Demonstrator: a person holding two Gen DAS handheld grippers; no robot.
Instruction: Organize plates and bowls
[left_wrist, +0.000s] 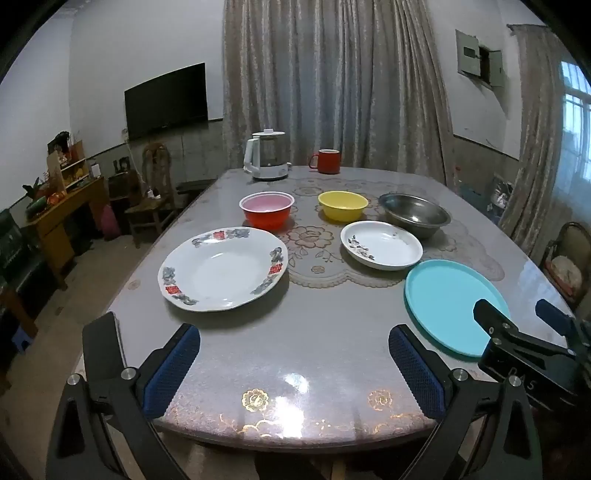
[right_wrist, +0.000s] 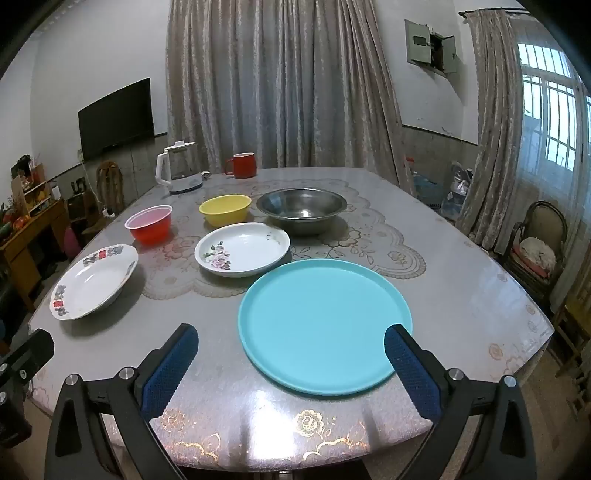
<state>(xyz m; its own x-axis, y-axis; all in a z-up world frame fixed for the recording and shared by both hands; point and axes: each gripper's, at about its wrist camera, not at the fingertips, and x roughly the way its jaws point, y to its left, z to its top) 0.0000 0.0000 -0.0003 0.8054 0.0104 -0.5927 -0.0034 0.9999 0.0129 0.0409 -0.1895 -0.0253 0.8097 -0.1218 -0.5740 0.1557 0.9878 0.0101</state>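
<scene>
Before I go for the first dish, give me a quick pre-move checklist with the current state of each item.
1. Left claw open and empty: ok.
2. Right claw open and empty: ok.
3. Turquoise plate lies flat just ahead of the right claw, nothing on it: ok.
4. Big patterned plate ahead of the left claw, bare table between them: ok.
5. Red bowl, yellow bowl, steel bowl and small flowered plate sit apart, none stacked yet: ok.
6. Whether the kettle or the mug holds liquid: cannot tell.
</scene>
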